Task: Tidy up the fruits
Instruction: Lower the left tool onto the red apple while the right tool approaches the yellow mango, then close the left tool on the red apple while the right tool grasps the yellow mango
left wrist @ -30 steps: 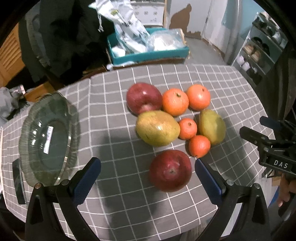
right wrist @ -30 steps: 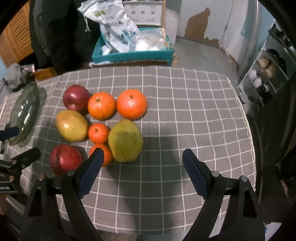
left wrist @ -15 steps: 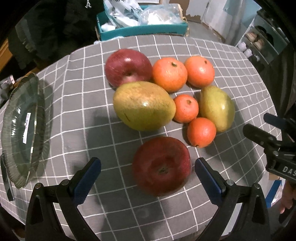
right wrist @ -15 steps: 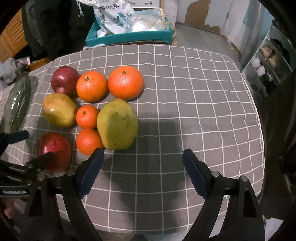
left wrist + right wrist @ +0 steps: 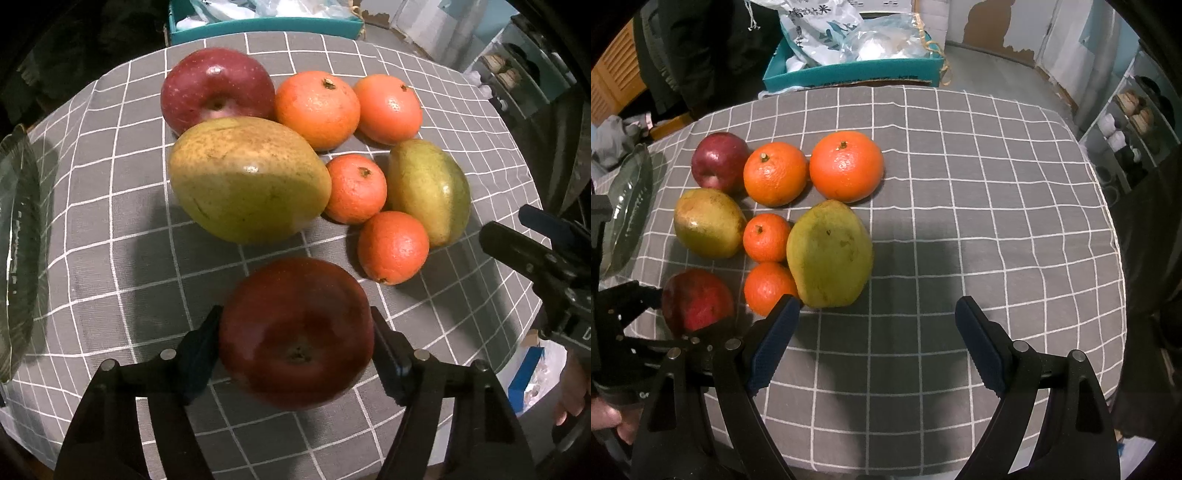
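My left gripper (image 5: 295, 343) is shut on the near red apple (image 5: 295, 332), which also shows in the right wrist view (image 5: 696, 301). Beyond it on the grey checked cloth lie a large mango (image 5: 247, 181), a second red apple (image 5: 216, 88), a smaller mango (image 5: 428, 192) and several oranges, one of them (image 5: 393, 247) just right of the held apple. My right gripper (image 5: 877, 325) is open and empty over bare cloth, right of the fruit, its left finger beside the near orange (image 5: 768, 288) and the green mango (image 5: 829, 254).
A glass plate (image 5: 18, 240) stands at the left edge of the table, also in the right wrist view (image 5: 628, 214). A teal box (image 5: 849, 72) with plastic bags sits behind the table. Shelves (image 5: 1126, 129) stand at the right. The cloth (image 5: 997, 221) right of the fruit is bare.
My left gripper moved forward and closed its jaws on the near red apple. My right gripper stayed open and shifted only slightly.
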Tool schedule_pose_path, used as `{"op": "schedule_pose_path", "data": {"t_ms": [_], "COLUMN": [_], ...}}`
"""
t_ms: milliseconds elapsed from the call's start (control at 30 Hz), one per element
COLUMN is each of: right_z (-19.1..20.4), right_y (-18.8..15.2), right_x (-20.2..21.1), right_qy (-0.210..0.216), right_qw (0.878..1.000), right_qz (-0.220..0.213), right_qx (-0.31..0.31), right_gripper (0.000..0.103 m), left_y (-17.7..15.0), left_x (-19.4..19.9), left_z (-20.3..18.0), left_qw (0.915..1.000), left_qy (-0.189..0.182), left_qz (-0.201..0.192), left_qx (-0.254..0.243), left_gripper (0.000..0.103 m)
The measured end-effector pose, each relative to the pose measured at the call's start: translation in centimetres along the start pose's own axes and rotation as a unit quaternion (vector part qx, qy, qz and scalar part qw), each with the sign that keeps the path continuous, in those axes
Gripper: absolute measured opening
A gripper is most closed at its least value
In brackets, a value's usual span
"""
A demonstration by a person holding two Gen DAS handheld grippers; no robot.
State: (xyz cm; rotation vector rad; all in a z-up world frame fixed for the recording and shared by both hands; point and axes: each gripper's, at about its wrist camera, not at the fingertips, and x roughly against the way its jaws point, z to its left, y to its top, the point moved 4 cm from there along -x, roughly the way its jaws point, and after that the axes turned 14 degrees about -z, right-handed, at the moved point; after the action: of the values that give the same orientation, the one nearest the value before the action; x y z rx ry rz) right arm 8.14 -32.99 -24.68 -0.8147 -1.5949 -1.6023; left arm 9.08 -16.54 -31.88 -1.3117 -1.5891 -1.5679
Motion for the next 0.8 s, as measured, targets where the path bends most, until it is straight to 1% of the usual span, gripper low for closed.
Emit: {"op": "schedule_pose_path", "data": {"t_ms": [200, 367, 467, 533, 600, 800], "right_z": [0.7, 1.3, 1.7, 1.8, 1.9, 2.1], "right_y": [0.6, 1.3, 1.5, 1.5, 1.4, 1.3], "right_x": [-1.6, -3.3, -4.2, -4.7, -5.4, -6.4], "right_qy": [0.017, 0.035, 0.039, 0.037, 0.04, 0.051], "right_qw": [1.0, 0.999, 0.999, 0.999, 0.998, 0.997], "right_qz": [0.007, 0.017, 0.025, 0.031, 0.041, 0.055], "right_qx": [-0.005, -0.013, -0.011, -0.011, -0.015, -0.027], "right_gripper": [0.086, 0.086, 0.086, 0.085, 0.082, 0.08], "left_y": [0.3, 1.1, 1.6, 1.6, 1.8, 2.2], "left_x": [0.8, 2.2, 3.1, 3.6, 3.8, 4.0], "left_z": [1.0, 2.5, 3.3, 3.6, 3.8, 4.6], "left_qw": [0.9997, 0.9986, 0.9978, 0.9971, 0.9965, 0.9955], "left_qy": [0.017, 0.031, 0.039, 0.045, 0.048, 0.051], "left_qz": [-0.015, -0.04, -0.052, -0.059, -0.066, -0.076], "left_qx": [0.009, 0.014, 0.016, 0.016, 0.016, 0.024], "left_gripper": [0.075, 0.075, 0.075, 0.075, 0.075, 0.075]}}
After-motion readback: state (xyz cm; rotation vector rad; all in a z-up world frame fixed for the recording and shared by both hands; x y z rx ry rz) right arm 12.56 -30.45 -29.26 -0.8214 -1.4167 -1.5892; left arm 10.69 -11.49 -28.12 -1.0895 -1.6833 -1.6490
